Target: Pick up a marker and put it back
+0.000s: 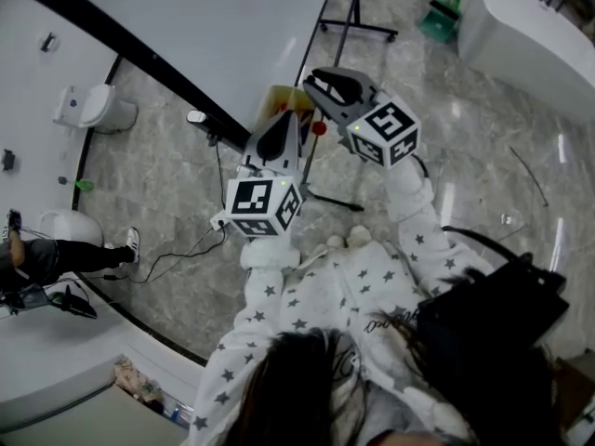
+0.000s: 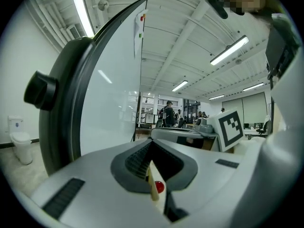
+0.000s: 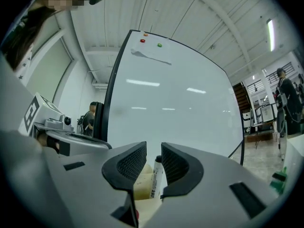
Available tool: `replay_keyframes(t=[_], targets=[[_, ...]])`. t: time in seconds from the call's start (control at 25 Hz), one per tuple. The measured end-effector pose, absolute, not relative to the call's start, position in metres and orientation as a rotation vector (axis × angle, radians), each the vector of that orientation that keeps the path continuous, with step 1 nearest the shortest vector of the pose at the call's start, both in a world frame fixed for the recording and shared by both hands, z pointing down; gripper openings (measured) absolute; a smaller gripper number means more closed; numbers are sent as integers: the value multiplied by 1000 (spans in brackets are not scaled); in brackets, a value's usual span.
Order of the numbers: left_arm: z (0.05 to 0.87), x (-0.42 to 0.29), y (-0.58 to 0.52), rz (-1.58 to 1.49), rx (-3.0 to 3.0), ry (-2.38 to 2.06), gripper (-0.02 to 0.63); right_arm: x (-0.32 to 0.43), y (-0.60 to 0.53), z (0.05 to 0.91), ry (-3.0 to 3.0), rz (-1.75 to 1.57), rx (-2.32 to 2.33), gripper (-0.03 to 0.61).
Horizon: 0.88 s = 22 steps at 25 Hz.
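A white marker (image 3: 156,177) with a black cap stands in a cream holder (image 3: 142,186) at the foot of the whiteboard (image 3: 175,108). My right gripper (image 3: 153,158) is open around the marker's top; the marker lies close to the right pad, with a gap on the left side. In the head view the right gripper (image 1: 321,89) reaches over the holder (image 1: 284,98). My left gripper (image 2: 151,167) is shut on the holder's thin cream edge (image 2: 153,186), with a red ball (image 2: 159,187) just beside it. In the head view, the left gripper (image 1: 279,128) is seen from above, just below the holder.
The whiteboard (image 1: 214,35) fills the top of the head view, its stand legs (image 1: 358,26) on the marble floor. Cables (image 1: 177,249) trail on the floor at left, near a person's leg (image 1: 84,254). A white counter (image 1: 530,35) curves at top right.
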State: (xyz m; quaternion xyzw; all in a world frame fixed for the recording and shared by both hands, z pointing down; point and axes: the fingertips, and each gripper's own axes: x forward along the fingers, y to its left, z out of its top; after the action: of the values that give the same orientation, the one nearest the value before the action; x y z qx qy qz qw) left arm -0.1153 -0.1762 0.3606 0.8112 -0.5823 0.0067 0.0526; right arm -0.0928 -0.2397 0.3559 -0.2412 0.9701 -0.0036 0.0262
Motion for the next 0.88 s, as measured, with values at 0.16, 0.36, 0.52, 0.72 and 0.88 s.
replay_keyframes(t=[0.16,0.36,0.52,0.72,0.88], targets=[[347,-119,-178,-8,2477,-1775,1,-88,-234,328,2967,36,-744,84],[342,-113,-168,-31,2525,-1760,0,-80,-201,315,2958,62,-654,83],[324,-102,-158,-57,2571,-1728,0,-74,-180,305,2961,74,-641,83],[309,-87,-146,-74,2626,-1689,0,-62,-164,299,2953,82,-693,6],[302,-80,-143,-89,2650,-1663,0,-53,-158,298,2942,58,-715,6]])
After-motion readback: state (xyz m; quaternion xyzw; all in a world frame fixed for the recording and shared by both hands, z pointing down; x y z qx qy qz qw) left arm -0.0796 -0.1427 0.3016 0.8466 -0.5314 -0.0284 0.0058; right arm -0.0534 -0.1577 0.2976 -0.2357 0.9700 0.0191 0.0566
